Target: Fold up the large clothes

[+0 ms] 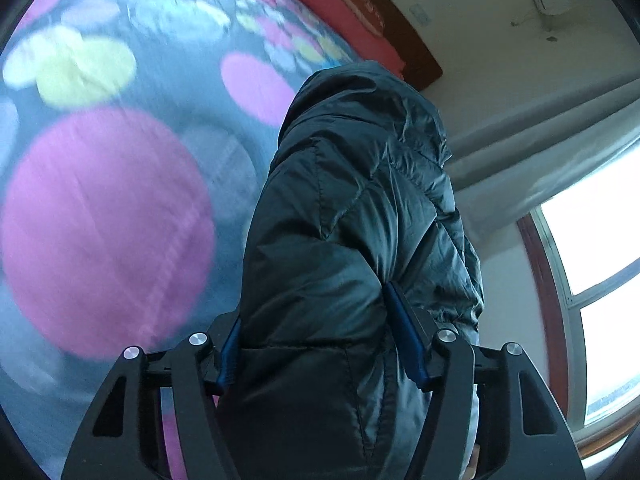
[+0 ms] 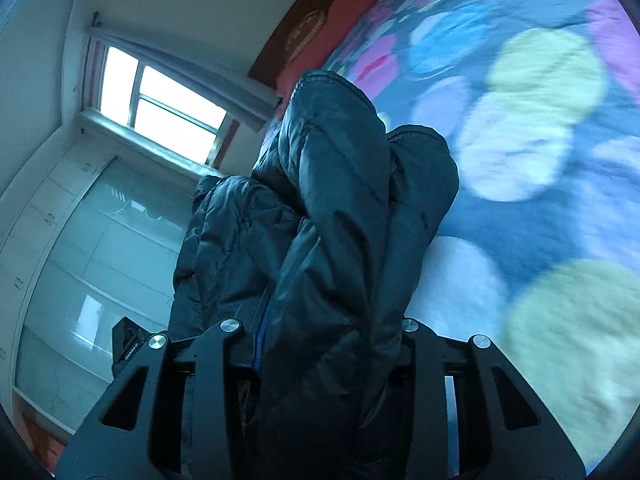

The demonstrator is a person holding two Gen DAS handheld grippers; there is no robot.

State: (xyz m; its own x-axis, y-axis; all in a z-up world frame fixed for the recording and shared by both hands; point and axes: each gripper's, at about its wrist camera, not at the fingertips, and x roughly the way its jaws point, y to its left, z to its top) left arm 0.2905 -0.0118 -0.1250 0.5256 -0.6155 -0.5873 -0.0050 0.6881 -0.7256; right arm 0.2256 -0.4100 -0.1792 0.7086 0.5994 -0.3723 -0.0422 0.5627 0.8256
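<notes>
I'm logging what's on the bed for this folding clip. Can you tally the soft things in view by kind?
Dark padded jacket, held between both tongs: 1
Spotted bedspread with pink, yellow and pale circles: 1
Red pillow at the headboard: 1
Pale curtain by the window: 1
Total: 4

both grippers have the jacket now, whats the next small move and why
Probably carry the gripped fold across and lay it down on the bedspread. The left gripper and right gripper each pinch bunched fabric of the dark puffer jacket, which stands up off the bed, so the fold is not yet flat.
</notes>
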